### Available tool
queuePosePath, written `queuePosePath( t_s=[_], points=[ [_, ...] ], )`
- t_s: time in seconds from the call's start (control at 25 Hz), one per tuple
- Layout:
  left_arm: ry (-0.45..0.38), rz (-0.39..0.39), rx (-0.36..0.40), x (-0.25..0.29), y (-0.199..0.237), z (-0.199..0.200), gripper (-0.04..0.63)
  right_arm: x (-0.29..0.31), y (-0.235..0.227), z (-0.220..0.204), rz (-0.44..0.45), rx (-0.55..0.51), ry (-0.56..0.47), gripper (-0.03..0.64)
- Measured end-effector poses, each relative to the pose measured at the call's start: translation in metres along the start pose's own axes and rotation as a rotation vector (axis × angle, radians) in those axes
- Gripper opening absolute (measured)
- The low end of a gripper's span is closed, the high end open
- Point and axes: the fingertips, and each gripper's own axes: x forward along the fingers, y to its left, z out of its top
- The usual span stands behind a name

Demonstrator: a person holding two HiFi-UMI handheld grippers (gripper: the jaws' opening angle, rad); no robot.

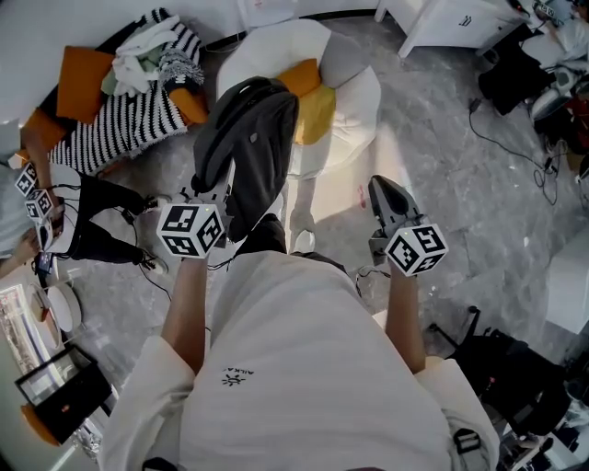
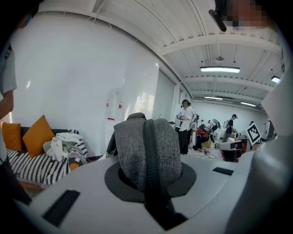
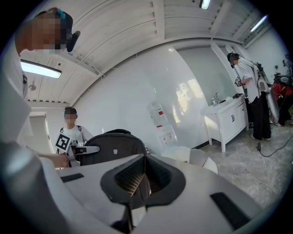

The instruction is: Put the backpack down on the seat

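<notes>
A dark grey backpack (image 1: 248,147) hangs in the air in front of me, over the near edge of the white padded seat (image 1: 354,106). My left gripper (image 1: 219,201) holds it from the left; in the left gripper view the jaws (image 2: 147,157) are shut on the backpack's grey top strap (image 2: 147,146). My right gripper (image 1: 388,198) is to the right of the backpack, apart from it and pointing toward the seat. Its jaws (image 3: 137,183) are shut with nothing between them. The backpack (image 3: 110,146) also shows in the right gripper view.
A yellow cushion (image 1: 317,112), an orange one (image 1: 300,77) and a grey one (image 1: 342,59) lie on the seat. A striped sofa (image 1: 120,124) with clothes stands at the left. A white cabinet (image 1: 451,23), floor cables (image 1: 515,147) and a black bag (image 1: 515,377) are at the right. Another person (image 1: 37,207) stands far left.
</notes>
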Motion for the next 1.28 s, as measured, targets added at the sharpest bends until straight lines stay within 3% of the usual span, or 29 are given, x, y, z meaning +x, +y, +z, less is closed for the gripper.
queuePosePath(
  t_s=[0.44, 1.28],
  points=[
    [0.019, -0.068, -0.02, 0.046, 0.019, 0.004, 0.066, 0.033, -0.003, 0.012, -0.04, 0.012, -0.004, 0.025],
    [0.108, -0.208, -0.045, 0.209, 0.093, 0.019, 0.066, 0.201, -0.034, 0.029, -0.072, 0.044, 0.099, 0.025]
  ],
)
